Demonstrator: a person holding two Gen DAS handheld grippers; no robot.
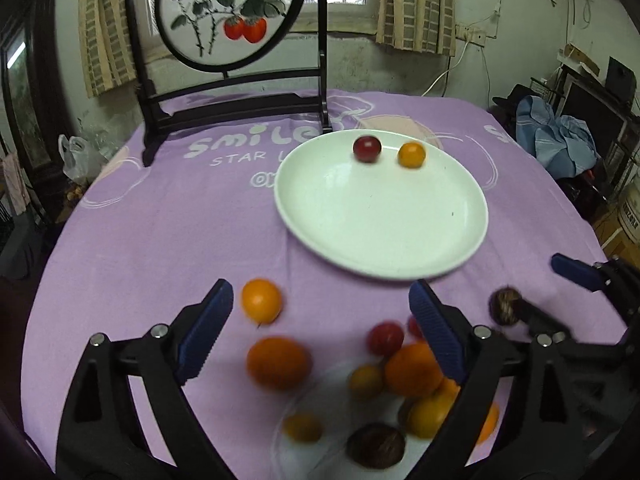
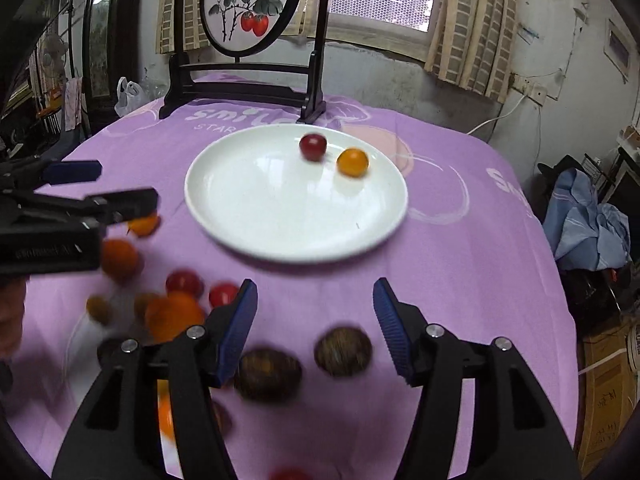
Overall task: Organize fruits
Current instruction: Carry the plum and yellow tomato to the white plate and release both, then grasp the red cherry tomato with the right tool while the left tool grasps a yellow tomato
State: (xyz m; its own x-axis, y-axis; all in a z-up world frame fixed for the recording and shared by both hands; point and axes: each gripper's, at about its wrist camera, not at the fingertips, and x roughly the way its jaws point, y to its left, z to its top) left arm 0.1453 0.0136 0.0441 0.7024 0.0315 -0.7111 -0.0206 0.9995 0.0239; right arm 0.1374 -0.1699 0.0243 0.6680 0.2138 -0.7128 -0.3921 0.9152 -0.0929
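The right gripper (image 2: 316, 330) is being held with jaws apart and empty; two brown fruits (image 2: 343, 352) are lying just below the gap, near the table's front edge. The left gripper (image 1: 320, 332) is likewise being held agape over the blurred fruit pile (image 1: 400, 392), which is possibly lying on a pale sheet. The brown pair is judged nearer the right gripper. A red fruit (image 2: 313, 146) and an orange one (image 2: 352, 163) are sitting at the far rim of the white plate (image 2: 280, 236), mid-table.

purple-clothed table (image 2: 460, 264) bears white plate (image 2: 248, 216), loose fruits (image 1: 278, 362), framed screen (image 1: 230, 12).
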